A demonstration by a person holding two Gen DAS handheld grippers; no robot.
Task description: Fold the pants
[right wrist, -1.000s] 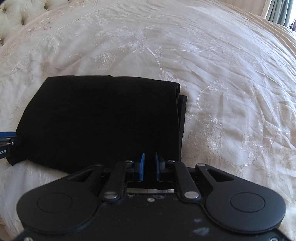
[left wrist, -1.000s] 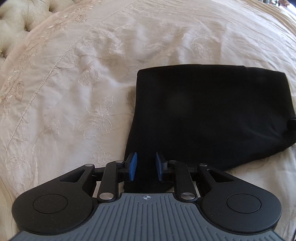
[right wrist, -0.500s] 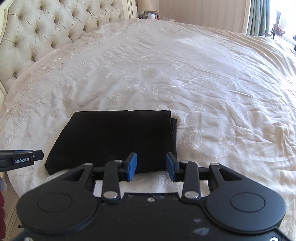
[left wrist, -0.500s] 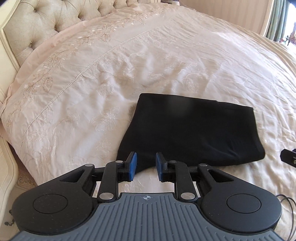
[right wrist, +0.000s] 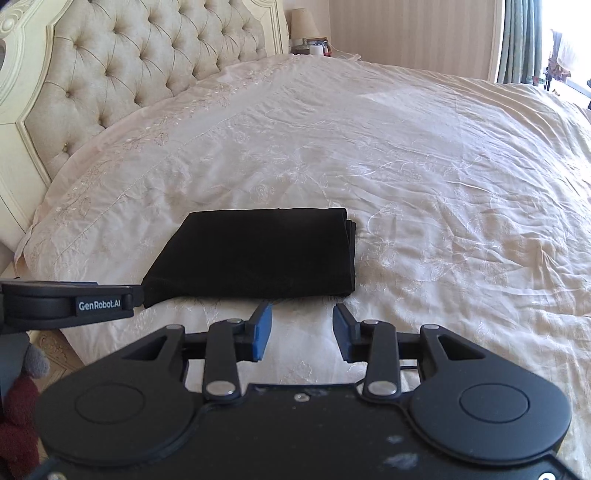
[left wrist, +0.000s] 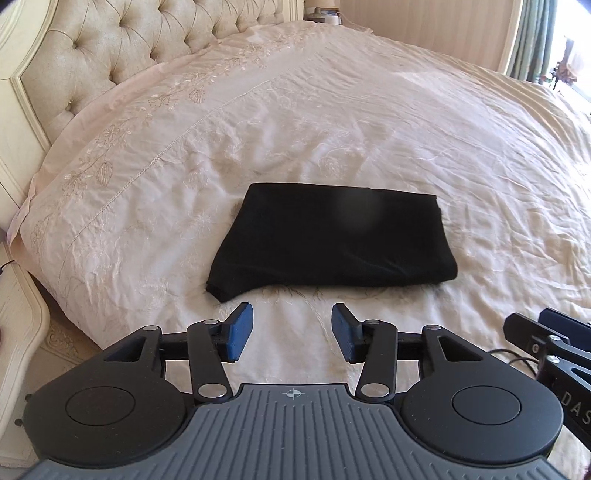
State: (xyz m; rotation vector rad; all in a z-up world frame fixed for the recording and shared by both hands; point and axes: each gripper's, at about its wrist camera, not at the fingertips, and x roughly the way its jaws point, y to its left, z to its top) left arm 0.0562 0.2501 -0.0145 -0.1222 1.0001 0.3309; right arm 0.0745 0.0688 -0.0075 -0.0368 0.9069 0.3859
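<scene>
So the black pants (left wrist: 332, 240) are lying folded into a neat flat rectangle on the cream embroidered bedspread (left wrist: 369, 129), kind of toward the near side of the bed, with the tufted headboard (left wrist: 110, 48) well off to the left. In the right wrist view you can see the layered edges stacked up along the right side of the bundle, and the near left corner sticks out a bit in a little point. Both tongs are up off the fabric and not touching it at all. The left gripper (left wrist: 291, 336) has its blue pads (left wrist: 240, 332) standing apart with nothing but bedspread showing between them, and its jaws have just been opening. Same deal with the right gripper (right wrist: 301, 330), pads spread, nothing in the gap, jaws just been opening too. The pants sit just beyond both sets of fingertips, apart from them. You can catch the side of the left tool poking into the right wrist view at the left edge, with a GenRobot.AI label (right wrist: 99, 305) on it. Far back there's a lamp (right wrist: 303, 22) by the wall and curtains (right wrist: 517, 40) off to the right.
</scene>
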